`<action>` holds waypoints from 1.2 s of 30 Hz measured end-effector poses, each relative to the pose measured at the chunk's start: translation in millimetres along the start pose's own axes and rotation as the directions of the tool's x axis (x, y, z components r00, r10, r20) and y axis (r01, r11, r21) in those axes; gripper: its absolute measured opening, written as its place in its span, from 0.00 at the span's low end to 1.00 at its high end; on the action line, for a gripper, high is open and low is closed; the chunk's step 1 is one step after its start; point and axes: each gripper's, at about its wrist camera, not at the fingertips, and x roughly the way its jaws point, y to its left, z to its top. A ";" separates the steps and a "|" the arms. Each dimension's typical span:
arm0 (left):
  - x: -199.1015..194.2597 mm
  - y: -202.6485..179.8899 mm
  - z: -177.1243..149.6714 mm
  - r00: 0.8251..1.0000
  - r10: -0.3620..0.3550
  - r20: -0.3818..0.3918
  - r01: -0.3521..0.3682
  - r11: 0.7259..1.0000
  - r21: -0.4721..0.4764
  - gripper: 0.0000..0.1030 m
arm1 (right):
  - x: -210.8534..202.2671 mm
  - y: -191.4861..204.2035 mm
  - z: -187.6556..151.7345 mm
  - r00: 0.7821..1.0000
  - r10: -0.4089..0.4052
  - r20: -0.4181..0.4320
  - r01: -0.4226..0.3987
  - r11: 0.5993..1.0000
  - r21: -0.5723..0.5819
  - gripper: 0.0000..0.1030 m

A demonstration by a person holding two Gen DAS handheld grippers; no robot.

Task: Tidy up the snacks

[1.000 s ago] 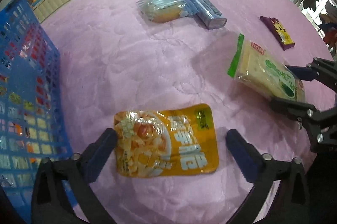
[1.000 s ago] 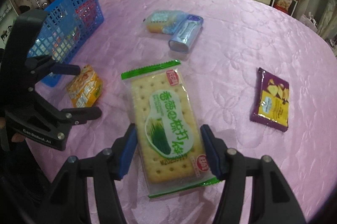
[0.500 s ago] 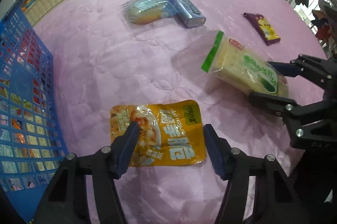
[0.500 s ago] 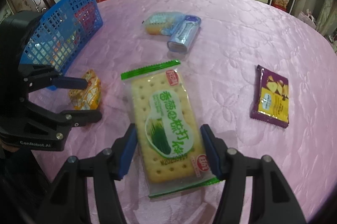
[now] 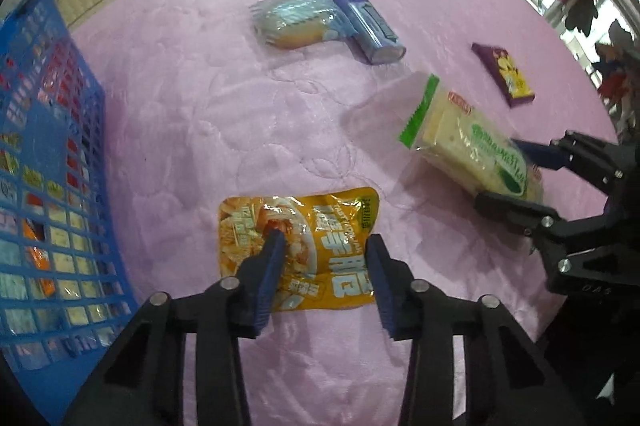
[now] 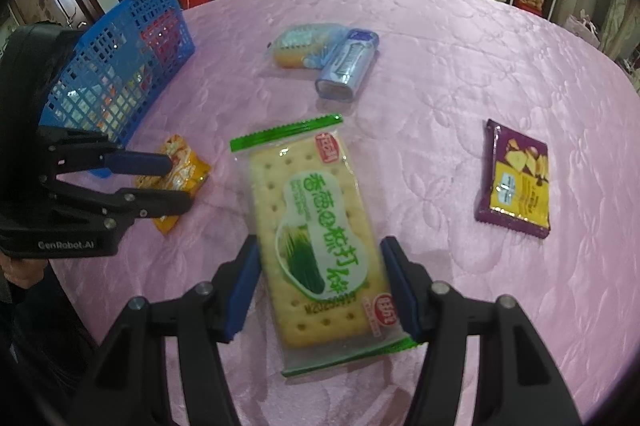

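One pink quilted tablecloth [image 6: 460,73] carries everything, with a blue mesh basket [image 6: 120,65] of packets at its left edge. The right gripper [image 6: 320,282] pinches a green-trimmed cracker packet [image 6: 320,234] by its long edges, lifted off the cloth. The left gripper [image 5: 326,266] is closing over a yellow snack pouch [image 5: 304,246] lying flat beside the basket, pads not yet pressing. Farther off lie a clear bag [image 5: 294,17] touching a blue pack [image 5: 368,25], and a purple packet [image 6: 516,181].

Bare pink quilt [image 5: 192,129] mid-table — blue basket [image 5: 44,145] walling the left
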 end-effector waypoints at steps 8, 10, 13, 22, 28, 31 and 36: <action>-10.9 -19.6 -2.0 1.000 0.009 0.025 -0.010 0.999 0.037 0.00 | -6.1 -7.9 3.2 0.999 0.032 -0.015 -0.031 0.998 0.052 0.62; -10.4 -19.0 -4.1 1.000 0.005 0.022 -0.006 1.000 0.030 0.00 | -9.0 -5.5 3.5 0.999 0.031 -0.015 -0.030 0.999 0.045 0.62; -18.9 -13.7 -8.0 0.999 -0.019 0.040 0.018 1.000 0.010 0.00 | -14.1 -3.5 4.9 0.998 0.062 -0.009 -0.061 0.997 0.057 0.62; -61.4 -21.2 -9.2 0.993 -0.025 0.116 0.024 1.000 0.006 0.00 | -36.0 12.7 5.5 0.998 0.056 0.018 -0.057 0.997 0.049 0.62; -96.1 -17.1 -6.8 0.984 -0.038 0.172 0.041 0.999 -0.014 0.00 | -66.6 32.0 16.5 0.998 0.022 0.062 -0.024 0.999 0.031 0.62; -117.6 -8.6 -8.3 0.979 -0.039 0.199 0.048 0.998 -0.038 0.00 | -81.7 40.7 20.8 0.997 -0.010 0.073 0.008 1.000 0.020 0.62; -147.8 2.7 -10.0 0.970 -0.066 0.232 0.081 0.995 -0.055 0.00 | -98.1 57.1 29.7 0.995 -0.075 0.069 0.076 0.997 -0.010 0.62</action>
